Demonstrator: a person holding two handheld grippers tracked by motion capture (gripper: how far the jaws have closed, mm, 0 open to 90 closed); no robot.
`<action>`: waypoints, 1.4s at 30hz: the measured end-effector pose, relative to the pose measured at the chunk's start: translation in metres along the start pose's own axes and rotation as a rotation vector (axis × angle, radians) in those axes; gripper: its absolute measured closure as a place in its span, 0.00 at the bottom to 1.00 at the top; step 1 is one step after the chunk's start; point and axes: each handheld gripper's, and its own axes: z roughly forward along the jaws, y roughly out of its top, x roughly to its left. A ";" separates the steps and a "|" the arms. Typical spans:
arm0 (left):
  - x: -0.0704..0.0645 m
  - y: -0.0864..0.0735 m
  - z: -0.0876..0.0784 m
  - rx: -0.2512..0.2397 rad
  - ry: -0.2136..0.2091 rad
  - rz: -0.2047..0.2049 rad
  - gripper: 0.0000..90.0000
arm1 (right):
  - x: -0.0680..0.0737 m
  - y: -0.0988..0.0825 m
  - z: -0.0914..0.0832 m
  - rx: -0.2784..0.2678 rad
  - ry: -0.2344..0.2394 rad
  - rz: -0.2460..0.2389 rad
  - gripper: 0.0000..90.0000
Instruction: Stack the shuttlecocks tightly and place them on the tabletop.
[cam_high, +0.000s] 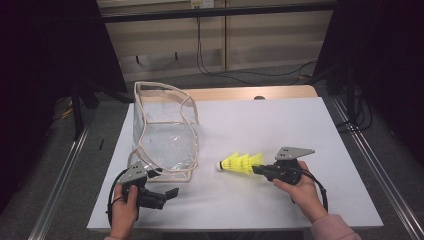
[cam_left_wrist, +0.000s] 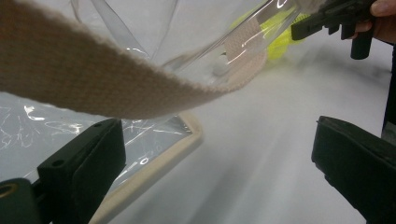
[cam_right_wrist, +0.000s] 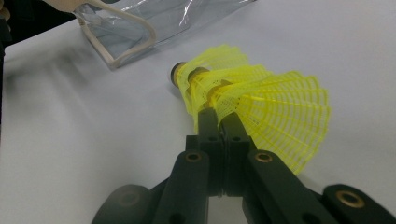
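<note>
On the white tabletop (cam_high: 280, 125), the right gripper (cam_high: 258, 170) clenches nested yellow shuttlecocks (cam_high: 239, 163); the left gripper (cam_high: 167, 193) gapes, released, beside a clear bag (cam_high: 165, 132).

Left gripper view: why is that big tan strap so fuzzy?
In the left gripper view the strap hangs very close to the lens, so it blurs; glare streaks the clear bag. In the right gripper view the yellow shuttlecocks look sharp.

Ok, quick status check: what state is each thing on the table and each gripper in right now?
Clear bag: upright on the white table, top open, beige strap hanging loose.
Yellow shuttlecocks: nested in a stack, lying sideways, cork end toward the bag, skirt pinched.
Right gripper: shut on the shuttlecocks' skirt.
Left gripper: jaws open, nothing gripped, beside the bag's near corner.
</note>
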 end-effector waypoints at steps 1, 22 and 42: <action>0.000 0.000 0.000 0.000 -0.001 0.001 0.03 | 0.000 0.000 0.000 -0.001 0.001 0.001 0.99; 0.001 0.000 0.000 0.002 0.000 0.004 0.03 | 0.001 0.002 0.006 0.005 0.006 0.001 0.99; 0.000 0.000 0.000 -0.001 0.000 -0.005 0.03 | 0.003 0.000 0.010 0.015 0.001 0.004 0.99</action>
